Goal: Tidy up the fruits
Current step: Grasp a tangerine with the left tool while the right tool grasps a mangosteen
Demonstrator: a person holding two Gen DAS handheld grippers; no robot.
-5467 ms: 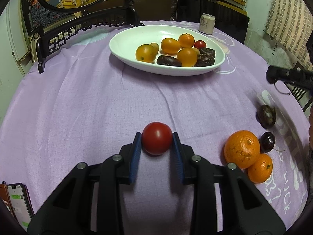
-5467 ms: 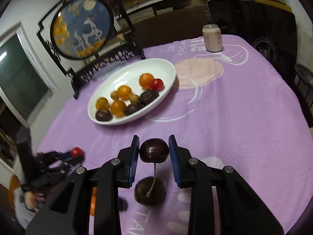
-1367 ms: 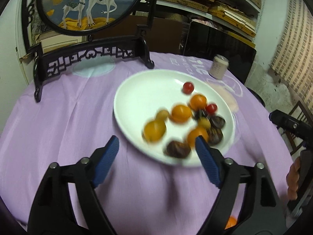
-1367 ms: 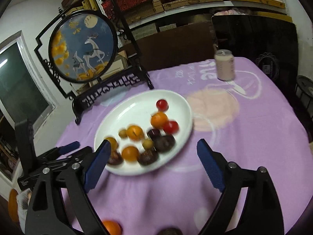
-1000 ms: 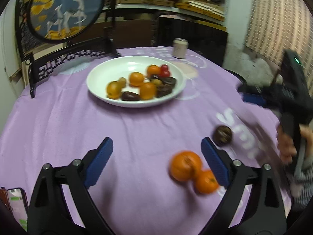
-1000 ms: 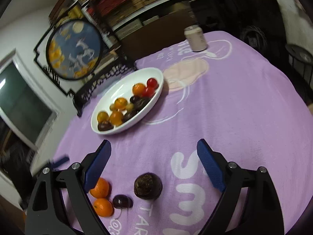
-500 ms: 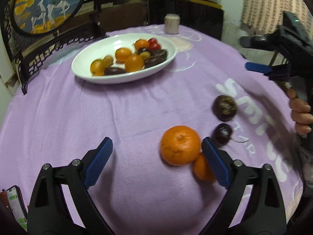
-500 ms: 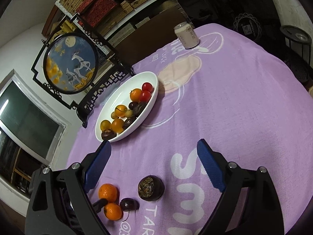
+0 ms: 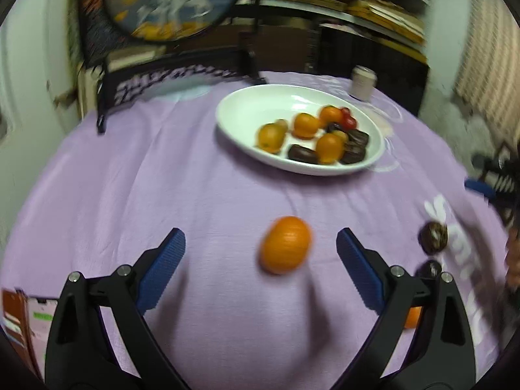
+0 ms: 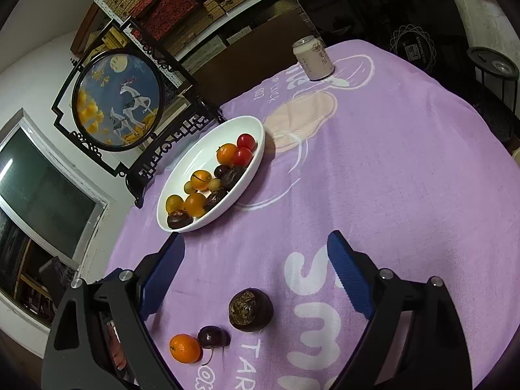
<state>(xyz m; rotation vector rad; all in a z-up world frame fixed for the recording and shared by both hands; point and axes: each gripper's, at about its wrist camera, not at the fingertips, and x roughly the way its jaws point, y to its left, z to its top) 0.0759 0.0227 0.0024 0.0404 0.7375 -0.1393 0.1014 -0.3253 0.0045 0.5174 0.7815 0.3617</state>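
While both claws gape wide, we see left claw [image 9: 260, 253] framing big orange [image 9: 285, 244]; right claw [image 10: 256, 253] above dark round fruit [image 10: 250, 309] on desk [image 10: 406, 178].

An orange mandarin [image 9: 285, 244] lies on lilac cloth [image 9: 162, 178] beside a white bowl [image 9: 247, 110].

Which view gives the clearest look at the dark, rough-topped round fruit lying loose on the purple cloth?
The right wrist view. There the dark round fruit sits sharp and whole between the open fingers of the right gripper, its rough top facing the camera. In the left wrist view the same fruit is small, blurred and near the right edge.
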